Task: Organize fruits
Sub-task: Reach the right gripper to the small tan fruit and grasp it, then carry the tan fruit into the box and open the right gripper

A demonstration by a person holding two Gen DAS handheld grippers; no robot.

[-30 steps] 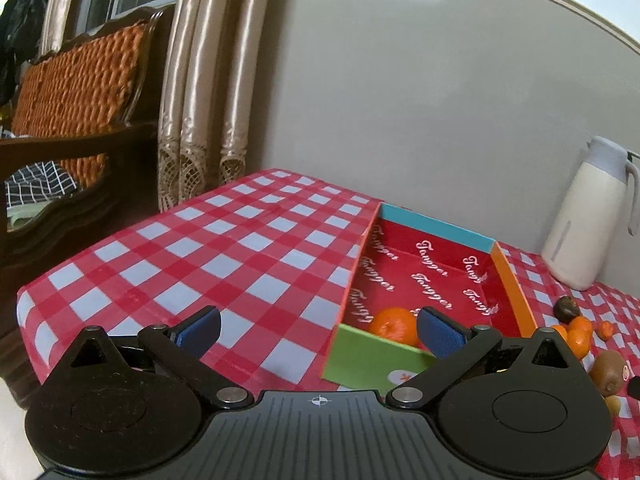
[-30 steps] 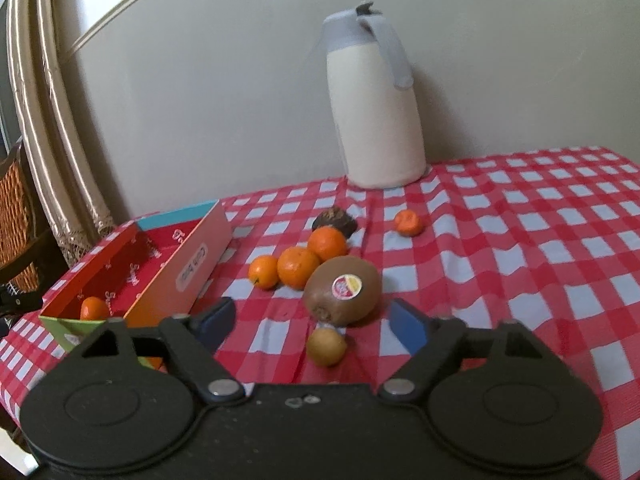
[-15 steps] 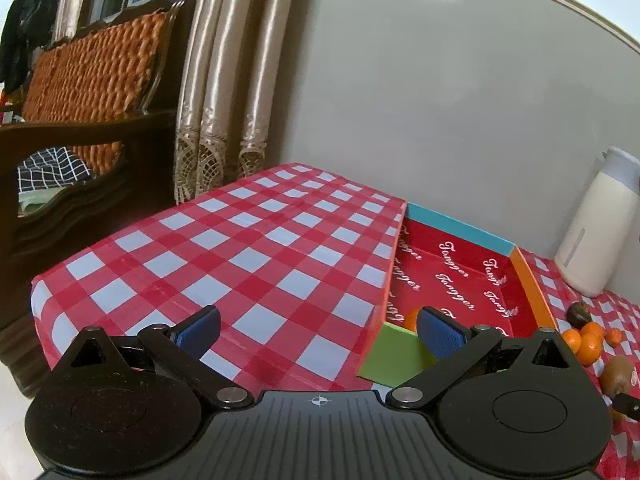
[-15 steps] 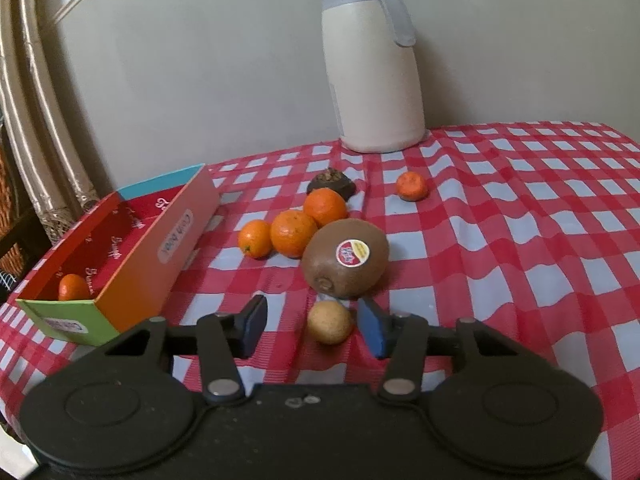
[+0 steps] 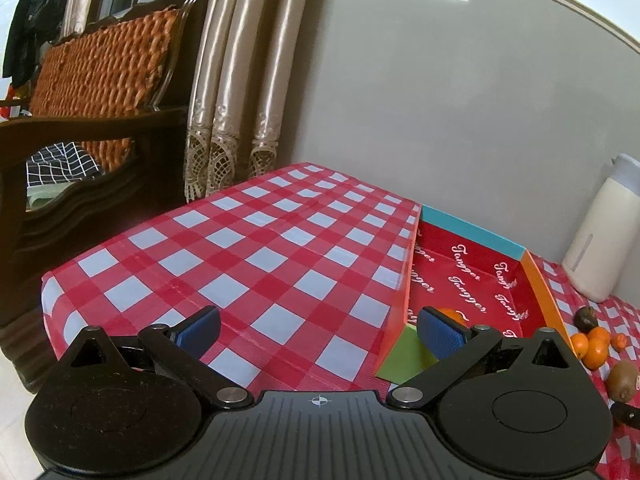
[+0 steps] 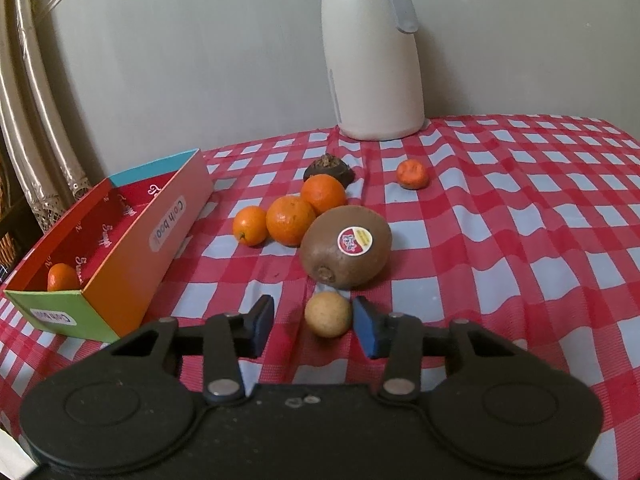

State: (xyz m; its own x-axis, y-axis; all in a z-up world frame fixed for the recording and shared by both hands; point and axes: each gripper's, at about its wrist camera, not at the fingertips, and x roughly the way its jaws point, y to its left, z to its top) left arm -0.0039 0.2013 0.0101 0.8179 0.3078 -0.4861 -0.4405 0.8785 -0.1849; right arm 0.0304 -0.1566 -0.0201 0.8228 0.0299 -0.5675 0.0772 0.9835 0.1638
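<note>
Right wrist camera gives me the clearest look: my right gripper (image 6: 310,326) sits low over the red-and-white checked tablecloth (image 6: 520,240), its jaws closing around a small round tan fruit (image 6: 329,313). The right blue pad (image 6: 366,330) is at the fruit's edge, while a gap remains between the fruit and the left pad, so I do not count it as gripped. Just behind the tan fruit lies a large brown kiwi with a red sticker (image 6: 346,246), and behind that three orange citrus fruits (image 6: 290,220) cluster together, with a dark wrinkled fruit (image 6: 329,168) at the back and a small flattened orange fruit (image 6: 413,174) apart to the right. A tall cream-coloured jug with a grey lid and handle (image 6: 372,52) stands by the wall. To the left I see the long multicoloured cardboard box with a red printed lining (image 6: 132,248), holding one small orange fruit (image 6: 62,277) at its near end. On the left wrist camera, my left gripper (image 5: 318,330) hangs with its jaws spread wide and nothing between them, over the cloth just beside the box's green near end, the right pad overlapping that corner in view. Past the table edge I see a dark wooden bench with a woven orange back (image 5: 100,72) and shiny beige curtains (image 5: 240,80).
</note>
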